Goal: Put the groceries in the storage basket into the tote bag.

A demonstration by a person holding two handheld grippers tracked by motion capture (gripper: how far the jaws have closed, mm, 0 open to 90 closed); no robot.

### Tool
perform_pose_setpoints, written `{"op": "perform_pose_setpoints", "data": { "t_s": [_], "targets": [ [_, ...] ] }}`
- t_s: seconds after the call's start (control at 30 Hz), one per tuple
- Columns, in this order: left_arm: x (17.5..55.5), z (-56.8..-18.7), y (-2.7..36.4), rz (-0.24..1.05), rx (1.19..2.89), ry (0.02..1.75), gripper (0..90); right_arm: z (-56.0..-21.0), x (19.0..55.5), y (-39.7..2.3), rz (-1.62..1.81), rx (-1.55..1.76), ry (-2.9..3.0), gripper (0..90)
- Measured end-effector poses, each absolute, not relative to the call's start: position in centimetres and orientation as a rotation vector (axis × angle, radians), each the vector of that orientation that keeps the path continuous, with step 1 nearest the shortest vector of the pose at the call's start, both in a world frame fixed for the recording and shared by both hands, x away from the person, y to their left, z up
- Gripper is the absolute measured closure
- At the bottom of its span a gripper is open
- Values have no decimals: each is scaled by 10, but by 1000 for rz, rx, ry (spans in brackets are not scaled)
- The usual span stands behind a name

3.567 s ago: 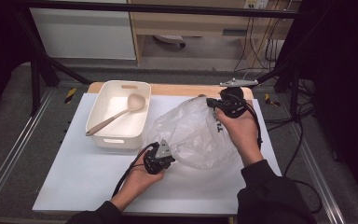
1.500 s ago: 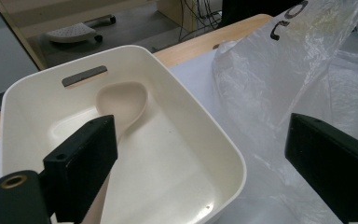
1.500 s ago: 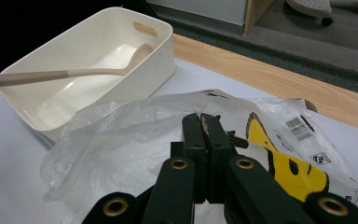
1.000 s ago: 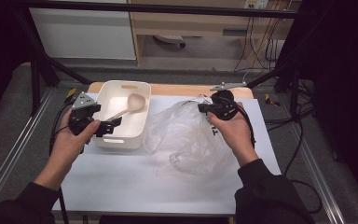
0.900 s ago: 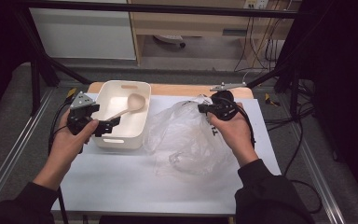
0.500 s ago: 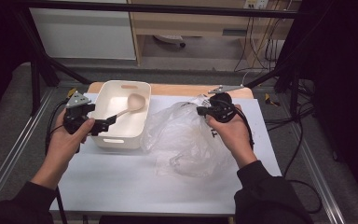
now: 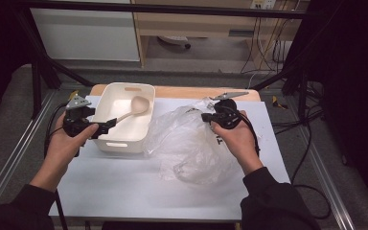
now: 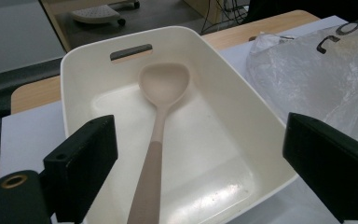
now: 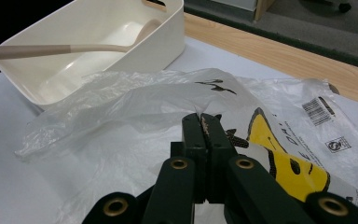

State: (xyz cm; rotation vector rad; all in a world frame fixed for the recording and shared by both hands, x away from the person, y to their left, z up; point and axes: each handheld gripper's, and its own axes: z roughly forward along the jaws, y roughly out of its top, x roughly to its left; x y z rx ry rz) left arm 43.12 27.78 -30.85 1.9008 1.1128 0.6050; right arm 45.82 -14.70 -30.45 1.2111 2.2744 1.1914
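Dim workroom behind our white table [image 7: 124, 187]

We see grey floor [image 7: 206, 52], a white cabinet [image 7: 88, 31], a wooden shelf unit [image 7: 196, 24], black frame bars [image 7: 172, 8] and cables [image 7: 268, 52] by the dark right side.

Right tool [image 9: 200, 123] has its jaws pressed together over the clear plastic bag [image 9: 135, 107], pinching a fold of it. Behind it sits the cream tub [image 9: 98, 28], with the spoon [image 9: 51, 48] poking out over the rim.

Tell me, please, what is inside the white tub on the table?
Inside the white tub lies one beige spoon, bowl toward the far wall with the handle slot, handle running out over the near rim. The rest of the floor looks bare. The near corners are hidden behind the left tool.
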Motion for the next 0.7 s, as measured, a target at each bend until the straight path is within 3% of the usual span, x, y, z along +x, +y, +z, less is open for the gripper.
{"op": "perform_pose_setpoints", "data": {
  "t_s": [0.33,0.7],
  "targets": [
    [434,-312,285,613,1925,1135,147,-312,457,-147,1184,1209,2288,900],
    [450,-332,288,579,1967,1164,261,-310,458,-147,1194,1215,2287,900]
  ]
}}
